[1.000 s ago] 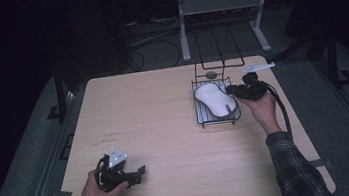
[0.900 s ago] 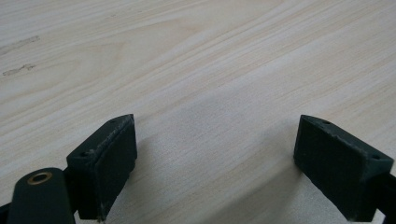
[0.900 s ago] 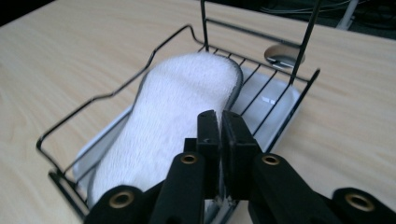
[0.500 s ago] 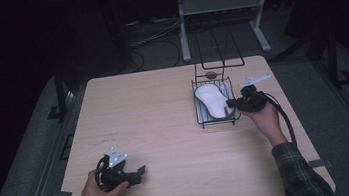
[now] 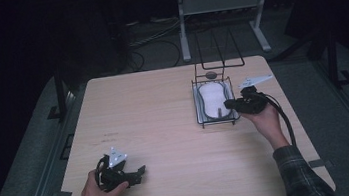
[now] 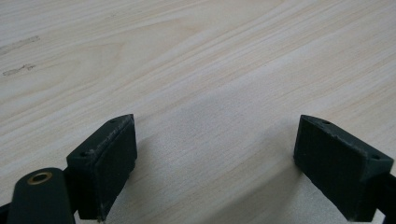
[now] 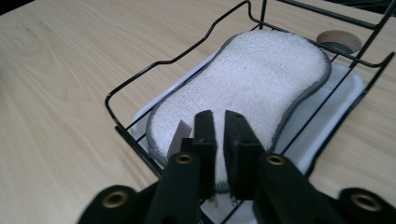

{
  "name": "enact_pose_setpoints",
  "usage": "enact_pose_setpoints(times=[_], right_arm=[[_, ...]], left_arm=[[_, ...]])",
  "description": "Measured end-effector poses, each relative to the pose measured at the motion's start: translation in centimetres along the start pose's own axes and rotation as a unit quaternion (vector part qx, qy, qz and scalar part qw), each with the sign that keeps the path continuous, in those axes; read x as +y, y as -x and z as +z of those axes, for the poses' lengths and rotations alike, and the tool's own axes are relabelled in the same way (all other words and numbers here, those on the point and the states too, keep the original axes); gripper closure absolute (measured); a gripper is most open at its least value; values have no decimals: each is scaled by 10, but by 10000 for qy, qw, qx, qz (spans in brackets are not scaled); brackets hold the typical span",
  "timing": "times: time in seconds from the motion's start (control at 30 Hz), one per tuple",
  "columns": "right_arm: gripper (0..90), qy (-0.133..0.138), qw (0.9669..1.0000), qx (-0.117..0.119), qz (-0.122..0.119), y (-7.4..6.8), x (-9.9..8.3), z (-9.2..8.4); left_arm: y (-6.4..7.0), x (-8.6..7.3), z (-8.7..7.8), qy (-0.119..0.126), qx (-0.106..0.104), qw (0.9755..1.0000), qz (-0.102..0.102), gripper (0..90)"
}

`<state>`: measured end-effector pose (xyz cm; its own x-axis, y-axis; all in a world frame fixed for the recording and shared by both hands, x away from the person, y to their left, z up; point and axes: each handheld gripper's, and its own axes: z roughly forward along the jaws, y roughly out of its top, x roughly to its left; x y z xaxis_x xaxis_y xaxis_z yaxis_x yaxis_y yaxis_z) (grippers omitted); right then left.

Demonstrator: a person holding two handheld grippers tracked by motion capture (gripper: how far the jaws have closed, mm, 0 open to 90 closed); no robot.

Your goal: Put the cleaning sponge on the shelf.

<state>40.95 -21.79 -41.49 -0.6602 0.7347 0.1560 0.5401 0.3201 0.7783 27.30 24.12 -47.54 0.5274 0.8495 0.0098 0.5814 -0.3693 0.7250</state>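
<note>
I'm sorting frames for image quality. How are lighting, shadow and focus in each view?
High view: the table is lit, the surroundings nearly black. Left gripper view: sharp wood grain, a soft shadow between the open left tongs. Right gripper view: the sponge is crisp, while the right tongs, nearly closed, blur near the lens.

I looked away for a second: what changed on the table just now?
The right tool drew back toward the person, to the near end of the white sponge in the wire rack, its jaws nearly closed there. The left tool, sponge and rack stayed put.
</note>
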Motion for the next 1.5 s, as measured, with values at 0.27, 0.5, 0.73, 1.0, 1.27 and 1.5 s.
enact_pose_setpoints(times=[0.27,0.5,0.73,1.0,1.27,1.5], right_arm=[[411,17,9995,-291,112,-1,-5,-23],[189,-28,9982,-547,238,-6,-18,-43],[137,-2,9980,-587,255,-13,-37,-57],[107,-68,9978,-617,253,-22,-67,-69],[84,-138,9970,-677,354,-28,-92,-80],[31,-222,9954,-819,451,-31,-112,-89]], left_arm=[[0,0,0,-2,1,10000,1,125],[0,0,0,0,1,10000,2,125],[0,0,0,-1,5,10000,10,125],[0,0,0,2,4,10000,7,126],[0,0,0,-2,7,10000,25,125],[0,0,0,0,7,10000,26,125]])
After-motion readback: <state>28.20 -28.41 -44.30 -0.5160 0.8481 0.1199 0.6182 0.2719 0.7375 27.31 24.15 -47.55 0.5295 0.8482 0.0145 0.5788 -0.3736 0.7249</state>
